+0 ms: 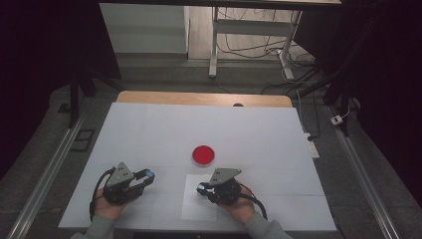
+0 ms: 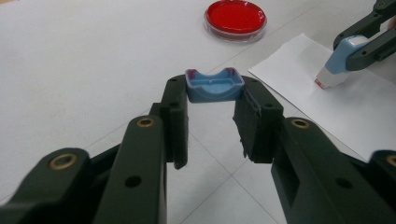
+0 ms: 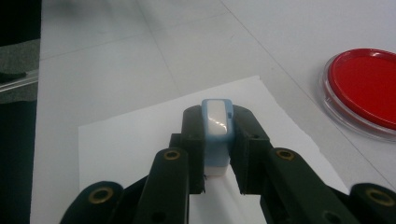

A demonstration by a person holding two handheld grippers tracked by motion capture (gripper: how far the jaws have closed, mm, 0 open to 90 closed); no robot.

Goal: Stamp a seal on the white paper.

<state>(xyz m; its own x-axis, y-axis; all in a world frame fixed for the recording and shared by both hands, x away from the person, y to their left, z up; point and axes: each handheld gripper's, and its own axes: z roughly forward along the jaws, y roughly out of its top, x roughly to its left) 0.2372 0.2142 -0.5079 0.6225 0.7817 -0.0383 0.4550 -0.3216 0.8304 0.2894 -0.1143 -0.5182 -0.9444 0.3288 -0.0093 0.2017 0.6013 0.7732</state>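
Stamping the paper beside the red dish

Our right claw grips the stamp by its stiff, light sides over the paper; our left claw clamps its cap.

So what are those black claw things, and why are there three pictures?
A person holds a black pincher tool in each hand. One picture looks down from above the white table. The other two come from little cameras riding on the pinchers. The left gripper is squeezing a small blue cap. The right gripper is squeezing a blue and white stamp, its end pressed on a sheet of paper. A round red dish lies nearby.
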